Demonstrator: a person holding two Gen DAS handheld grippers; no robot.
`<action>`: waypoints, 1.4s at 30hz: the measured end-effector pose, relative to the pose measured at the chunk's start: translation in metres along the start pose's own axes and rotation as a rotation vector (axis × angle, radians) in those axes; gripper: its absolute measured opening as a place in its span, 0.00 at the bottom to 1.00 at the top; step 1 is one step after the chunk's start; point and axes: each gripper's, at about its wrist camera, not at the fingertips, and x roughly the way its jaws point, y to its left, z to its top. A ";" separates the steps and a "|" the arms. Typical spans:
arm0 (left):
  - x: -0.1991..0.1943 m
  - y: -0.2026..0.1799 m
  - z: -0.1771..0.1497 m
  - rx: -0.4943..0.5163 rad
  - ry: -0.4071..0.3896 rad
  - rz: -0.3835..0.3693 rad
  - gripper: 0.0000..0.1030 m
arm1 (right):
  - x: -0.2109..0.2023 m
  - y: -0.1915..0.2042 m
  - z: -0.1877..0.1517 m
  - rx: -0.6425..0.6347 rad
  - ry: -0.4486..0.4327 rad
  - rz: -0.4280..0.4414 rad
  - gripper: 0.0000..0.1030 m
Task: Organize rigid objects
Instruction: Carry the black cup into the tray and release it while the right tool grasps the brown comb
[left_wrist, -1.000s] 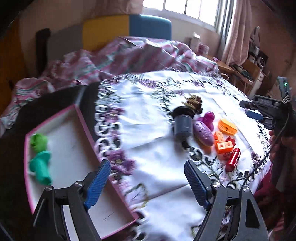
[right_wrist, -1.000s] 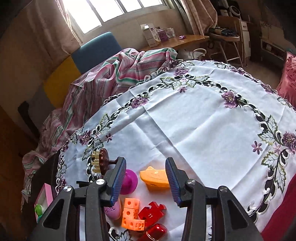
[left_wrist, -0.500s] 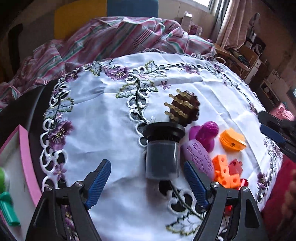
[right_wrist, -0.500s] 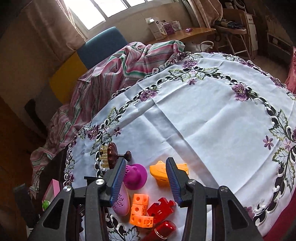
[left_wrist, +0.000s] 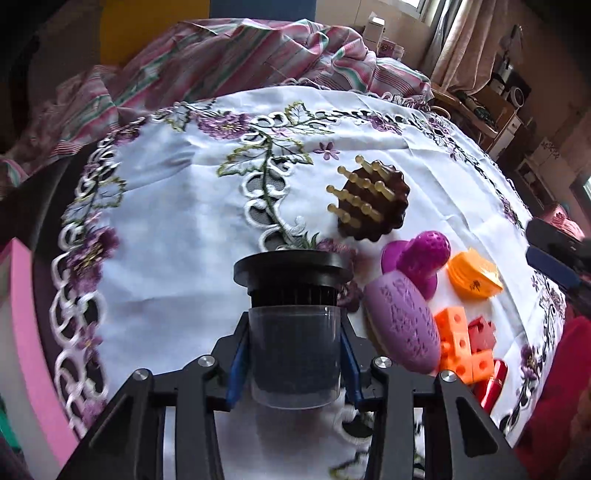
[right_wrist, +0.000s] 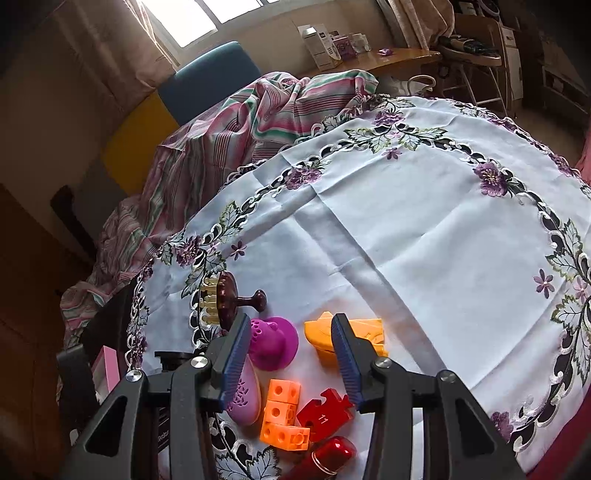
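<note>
Left claw (left_wrist: 293, 354) advanced, closing around cup (left_wrist: 293, 350).

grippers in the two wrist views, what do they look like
Both look alike. The left hand-held gripper and the right hand-held gripper each have a black angular plastic frame with triangular cut-outs, silver round screw heads at the joints, and two fingers faced with ribbed blue pads. No cables, sleeves or readable markings show on either.
</note>
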 end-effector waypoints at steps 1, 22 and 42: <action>-0.009 0.002 -0.005 0.004 -0.013 0.006 0.42 | 0.001 0.002 -0.001 -0.010 0.005 -0.003 0.44; -0.130 0.070 -0.094 -0.149 -0.155 0.017 0.42 | 0.071 0.109 0.006 -0.442 0.141 -0.060 0.57; -0.204 0.159 -0.174 -0.389 -0.223 0.263 0.42 | 0.105 0.140 -0.012 -0.611 0.111 -0.048 0.40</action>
